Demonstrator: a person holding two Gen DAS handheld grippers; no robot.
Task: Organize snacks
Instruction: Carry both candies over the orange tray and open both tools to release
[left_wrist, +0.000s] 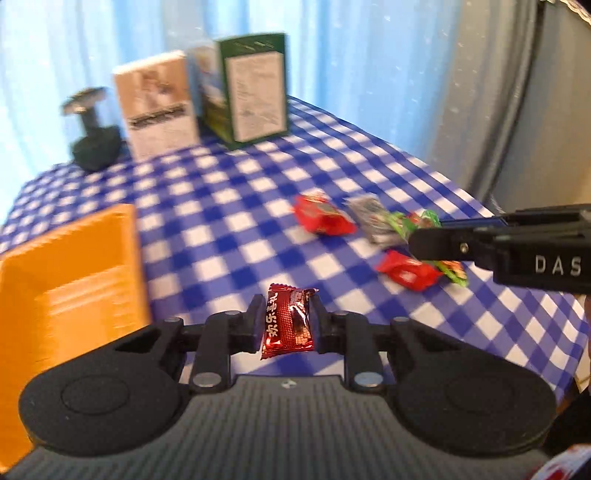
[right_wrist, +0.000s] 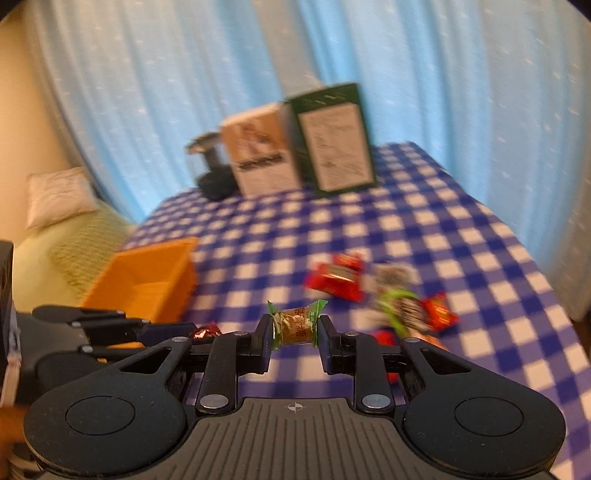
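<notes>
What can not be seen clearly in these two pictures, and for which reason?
- Text on the boxes: motion blur, both views.
- Loose snacks on the checked cloth: blurred, and the right gripper covers some in the left wrist view.
- Orange tray: cut off by the left edge and the left gripper in the left wrist view.
- Red candy in the right wrist view: mostly hidden behind the gripper fingers.

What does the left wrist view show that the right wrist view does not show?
Only the left wrist view shows the whole dark red candy shut in the left gripper; the right view shows just its crinkled end. Only the right wrist view shows the green-wrapped candy shut in the right gripper, and a pillow beside the table. Both show the orange tray, the two boxes, the loose snacks and the checked tablecloth.
</notes>
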